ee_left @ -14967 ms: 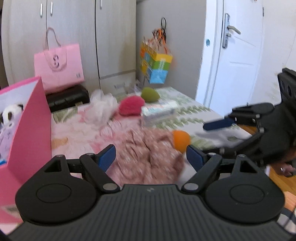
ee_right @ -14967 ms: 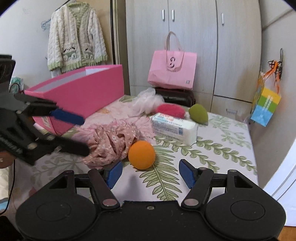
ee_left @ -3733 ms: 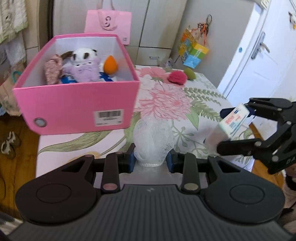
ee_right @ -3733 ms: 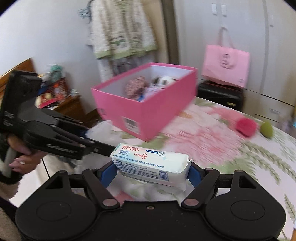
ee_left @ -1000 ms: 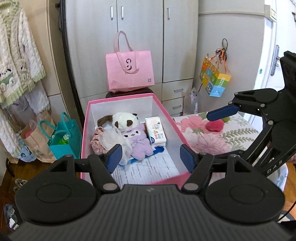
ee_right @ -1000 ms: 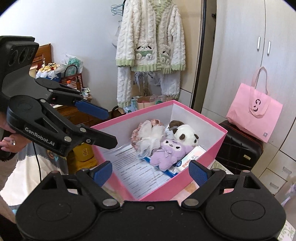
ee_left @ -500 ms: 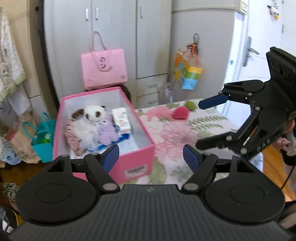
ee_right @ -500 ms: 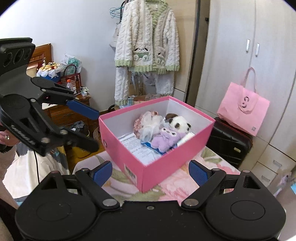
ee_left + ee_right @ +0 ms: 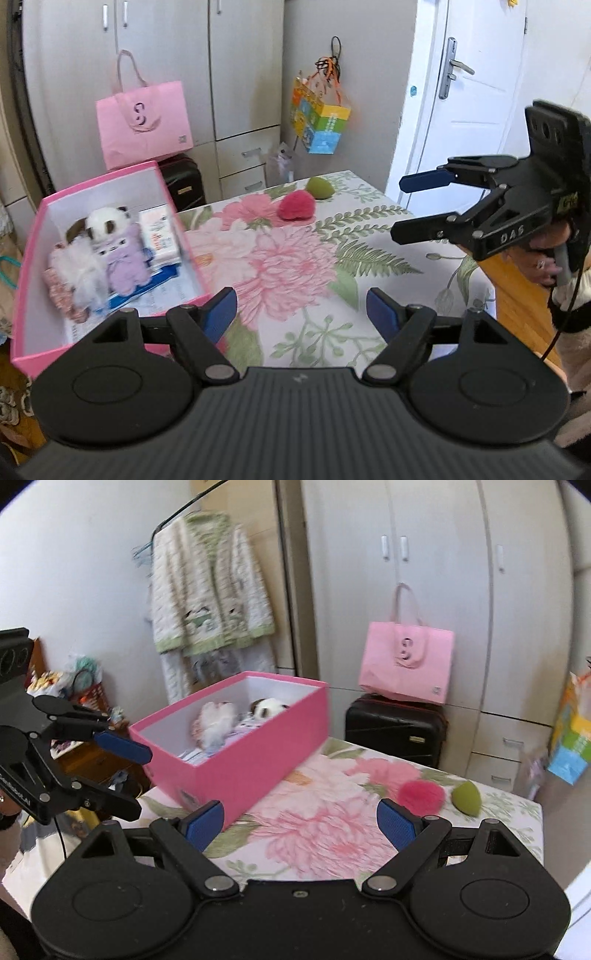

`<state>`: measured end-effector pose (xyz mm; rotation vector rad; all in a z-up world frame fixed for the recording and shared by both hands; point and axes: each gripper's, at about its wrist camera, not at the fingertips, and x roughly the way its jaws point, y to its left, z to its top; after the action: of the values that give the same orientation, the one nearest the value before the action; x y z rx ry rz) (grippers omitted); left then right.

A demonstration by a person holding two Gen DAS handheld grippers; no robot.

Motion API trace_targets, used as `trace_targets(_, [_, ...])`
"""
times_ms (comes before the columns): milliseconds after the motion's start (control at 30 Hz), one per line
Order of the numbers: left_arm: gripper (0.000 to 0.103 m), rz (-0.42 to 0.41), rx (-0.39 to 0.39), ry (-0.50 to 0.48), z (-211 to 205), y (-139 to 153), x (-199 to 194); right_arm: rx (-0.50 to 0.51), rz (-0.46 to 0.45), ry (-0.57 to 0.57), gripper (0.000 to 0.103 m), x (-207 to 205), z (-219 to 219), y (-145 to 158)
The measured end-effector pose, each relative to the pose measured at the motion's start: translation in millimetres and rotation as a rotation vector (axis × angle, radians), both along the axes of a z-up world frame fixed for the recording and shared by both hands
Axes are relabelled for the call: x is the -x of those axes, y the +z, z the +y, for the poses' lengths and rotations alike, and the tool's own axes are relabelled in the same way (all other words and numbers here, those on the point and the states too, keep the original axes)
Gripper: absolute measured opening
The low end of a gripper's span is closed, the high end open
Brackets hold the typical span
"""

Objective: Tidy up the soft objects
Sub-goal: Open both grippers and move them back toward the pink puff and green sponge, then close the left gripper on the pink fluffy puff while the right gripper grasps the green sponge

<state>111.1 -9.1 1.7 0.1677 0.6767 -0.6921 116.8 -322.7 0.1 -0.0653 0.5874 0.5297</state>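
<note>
A pink box [image 9: 31,266] [image 9: 258,753] stands at the table's left end. It holds a panda plush [image 9: 105,221], a purple plush [image 9: 123,258], a white mesh puff [image 9: 79,269], a floral cloth and a wipes pack [image 9: 159,236]. A red fuzzy ball [image 9: 295,206] [image 9: 421,794] and a green sponge [image 9: 320,187] [image 9: 466,798] lie at the table's far end. My left gripper [image 9: 301,314] [image 9: 127,771] is open and empty beside the box. My right gripper [image 9: 299,825] [image 9: 410,206] is open and empty above the table's right side.
The table has a floral cloth [image 9: 295,266]. A pink bag [image 9: 144,125] sits on a black case [image 9: 395,723] by grey wardrobes. A colourful bag [image 9: 319,123] hangs near a white door [image 9: 476,92]. A knitted cardigan [image 9: 210,598] hangs at the left.
Both grippers have swung right, away from the box and toward the table's far end. The red ball and green sponge now show in both views. Both stay open and empty.
</note>
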Motion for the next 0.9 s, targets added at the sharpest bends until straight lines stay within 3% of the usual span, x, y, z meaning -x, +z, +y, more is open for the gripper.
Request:
trace_targets(200, [0.077, -0.035, 0.036, -0.014, -36, -8, -17, 0.037, -0.093, -0.107, 0.092, -9, -30, -20])
trace_targets(300, [0.077, -0.006, 0.044, -0.048, -56, -16, -29, 0.019, -0.123, -0.158, 0.092, -20, -48, -26])
trace_targets(467, [0.077, -0.010, 0.023, -0.060, -88, -34, -48, -0.025, -0.115, -0.177, 0.092, -37, -70, -34])
trace_targets(567, [0.077, -0.011, 0.030, -0.027, -100, -43, -65, -0.002, -0.119, -0.178, 0.092, -52, -75, -40])
trace_targets(733, [0.077, -0.005, 0.038, 0.040, -119, -61, -95, -0.098, -0.084, -0.141, 0.092, -78, -93, -48])
trace_targets(900, [0.077, -0.012, 0.034, 0.075, -144, -76, -120, -0.100, -0.047, -0.186, 0.092, -115, -99, -59])
